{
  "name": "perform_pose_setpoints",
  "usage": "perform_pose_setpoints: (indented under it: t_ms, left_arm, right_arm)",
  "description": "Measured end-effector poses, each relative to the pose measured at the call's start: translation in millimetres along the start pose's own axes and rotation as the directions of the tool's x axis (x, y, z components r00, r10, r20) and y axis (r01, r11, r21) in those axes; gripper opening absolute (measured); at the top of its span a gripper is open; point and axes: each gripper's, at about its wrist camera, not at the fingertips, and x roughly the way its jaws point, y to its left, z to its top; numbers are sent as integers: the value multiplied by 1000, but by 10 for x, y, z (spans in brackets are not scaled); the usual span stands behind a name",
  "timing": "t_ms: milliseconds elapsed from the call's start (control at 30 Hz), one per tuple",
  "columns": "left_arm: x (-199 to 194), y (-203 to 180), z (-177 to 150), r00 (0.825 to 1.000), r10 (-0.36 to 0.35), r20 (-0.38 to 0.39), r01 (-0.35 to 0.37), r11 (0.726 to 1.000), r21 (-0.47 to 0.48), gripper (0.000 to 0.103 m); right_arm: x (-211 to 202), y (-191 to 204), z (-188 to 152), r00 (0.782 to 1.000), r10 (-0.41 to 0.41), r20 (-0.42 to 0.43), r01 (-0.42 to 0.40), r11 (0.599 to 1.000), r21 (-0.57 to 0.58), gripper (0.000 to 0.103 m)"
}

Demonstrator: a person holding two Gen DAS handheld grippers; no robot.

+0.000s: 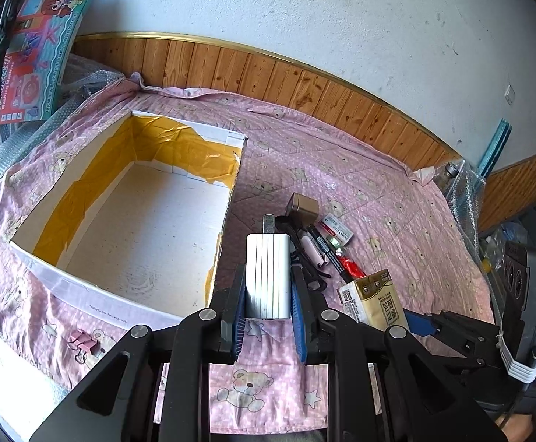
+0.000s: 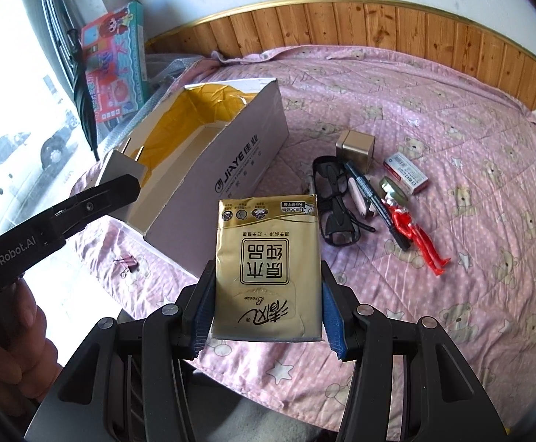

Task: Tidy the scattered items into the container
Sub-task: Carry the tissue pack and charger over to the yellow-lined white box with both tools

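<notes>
Above the pink quilt (image 2: 433, 118):
Left gripper (image 1: 268, 294): pinching a white plug adapter (image 1: 268, 272), hovering just beside the box.
Right gripper (image 2: 266, 309): clamping a gold tissue pack (image 2: 268, 261).
Box (image 2: 231, 162): sitting open, interior bare.
Scattered items: glasses (image 2: 336, 202), marker (image 2: 374, 202), red figure (image 2: 415, 228) lying right of the box.

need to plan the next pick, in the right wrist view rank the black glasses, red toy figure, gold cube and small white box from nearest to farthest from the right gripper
From the right gripper, which is shut on the gold tissue pack:
1. Black glasses, just right of the pack.
2. Red toy figure, farther right on the quilt.
3. Gold cube and small white box, behind those; too close to call between them.
</notes>
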Motion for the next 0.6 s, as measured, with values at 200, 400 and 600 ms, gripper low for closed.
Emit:
perform_pose_setpoints:
  t_ms: [200, 400, 600]
  left_arm:
    - [-50, 171, 93, 1000, 3, 20, -3, 1000, -29, 22]
    - [-96, 401, 190, 999, 6, 38, -3, 997, -75, 22]
    - [-122, 578, 278, 999, 17, 52, -12, 994, -106, 22]
  right_arm:
    - [40, 169, 149, 1000, 1, 6, -1, 1000, -30, 53]
    - [97, 339, 295, 1000, 10, 12, -10, 998, -60, 53]
    - [150, 499, 457, 1000, 21, 20, -19, 996, -88, 53]
